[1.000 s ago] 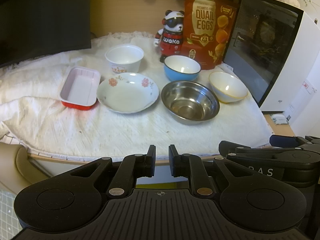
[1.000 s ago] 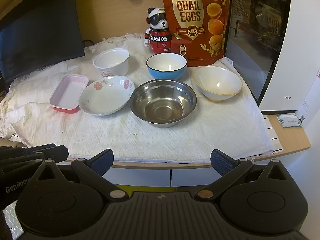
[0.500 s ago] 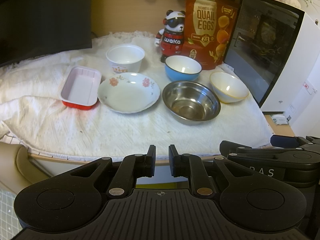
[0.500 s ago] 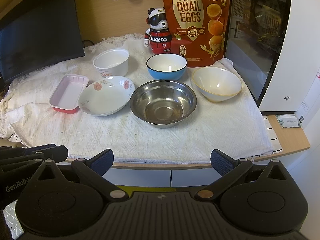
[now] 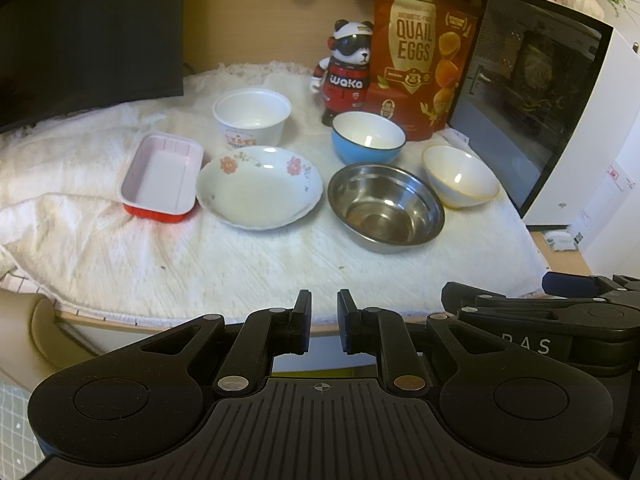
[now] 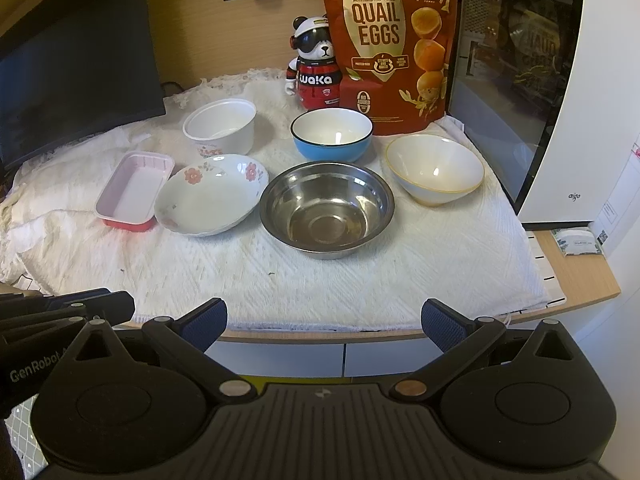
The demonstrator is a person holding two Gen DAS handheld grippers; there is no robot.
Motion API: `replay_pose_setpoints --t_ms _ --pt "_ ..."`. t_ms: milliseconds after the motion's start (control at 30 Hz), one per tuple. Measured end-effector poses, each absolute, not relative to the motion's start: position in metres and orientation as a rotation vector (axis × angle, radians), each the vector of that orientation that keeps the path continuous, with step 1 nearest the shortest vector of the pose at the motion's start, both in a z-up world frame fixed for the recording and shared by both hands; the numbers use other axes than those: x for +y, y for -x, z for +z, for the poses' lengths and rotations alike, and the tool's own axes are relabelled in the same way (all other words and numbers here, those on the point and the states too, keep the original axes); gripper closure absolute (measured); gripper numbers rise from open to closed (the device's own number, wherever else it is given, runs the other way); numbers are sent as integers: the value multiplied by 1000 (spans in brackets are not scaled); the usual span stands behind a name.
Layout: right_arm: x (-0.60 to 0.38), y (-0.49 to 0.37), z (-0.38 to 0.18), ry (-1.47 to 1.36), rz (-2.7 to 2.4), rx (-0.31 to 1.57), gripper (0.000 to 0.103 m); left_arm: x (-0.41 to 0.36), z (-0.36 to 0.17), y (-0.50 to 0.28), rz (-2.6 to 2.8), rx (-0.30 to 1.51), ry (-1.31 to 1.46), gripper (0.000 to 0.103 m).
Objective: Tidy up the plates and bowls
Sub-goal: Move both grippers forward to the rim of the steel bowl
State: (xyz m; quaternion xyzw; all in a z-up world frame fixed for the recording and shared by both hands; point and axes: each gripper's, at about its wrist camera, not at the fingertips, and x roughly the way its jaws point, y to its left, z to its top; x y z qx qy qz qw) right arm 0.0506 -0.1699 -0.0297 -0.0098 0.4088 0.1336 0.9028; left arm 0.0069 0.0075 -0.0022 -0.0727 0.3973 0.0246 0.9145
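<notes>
Six dishes sit on the white towel [image 6: 360,276] that covers the desk in front of us, none stacked on another. At the far left lies a red tray [image 6: 134,190] with a pale inside, its near corner touching or just overlapping the flowered plate [image 6: 210,200] beside it. Next comes the steel bowl [image 6: 326,210], and further right the cream bowl [image 6: 434,174] with a yellow rim. Behind them stand a white cup [image 6: 220,126] and a blue bowl [image 6: 332,134] (white inside, dark rim). At the back a panda figure [image 6: 314,64] stands just beside a red bag of quail eggs [image 6: 390,48], and a dark monitor [image 6: 76,76] fills the left side. We hold both tools short of the desk edge, touching nothing. Our left gripper [image 5: 323,322] has its jaws drawn nearly together with only a narrow gap and nothing between them. Our right gripper [image 6: 324,322] has its blue-padded jaws spread wide, also empty.
</notes>
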Motion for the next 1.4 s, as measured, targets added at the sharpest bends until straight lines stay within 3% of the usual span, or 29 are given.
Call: replay_pose_setpoints --t_ms 533,833,1033,1400 --pt "-178 -104 -39 -40 195 770 0 53 -18 -63 -70 776 289 85" --pt "-215 -229 -103 -232 380 932 0 35 -51 -178 -171 863 381 85" --pt "-214 -300 -137 -252 493 1041 0 12 -58 -231 10 854 186 85" --pt "-216 -343 -177 -334 519 1204 0 20 -92 -292 -38 987 199 83"
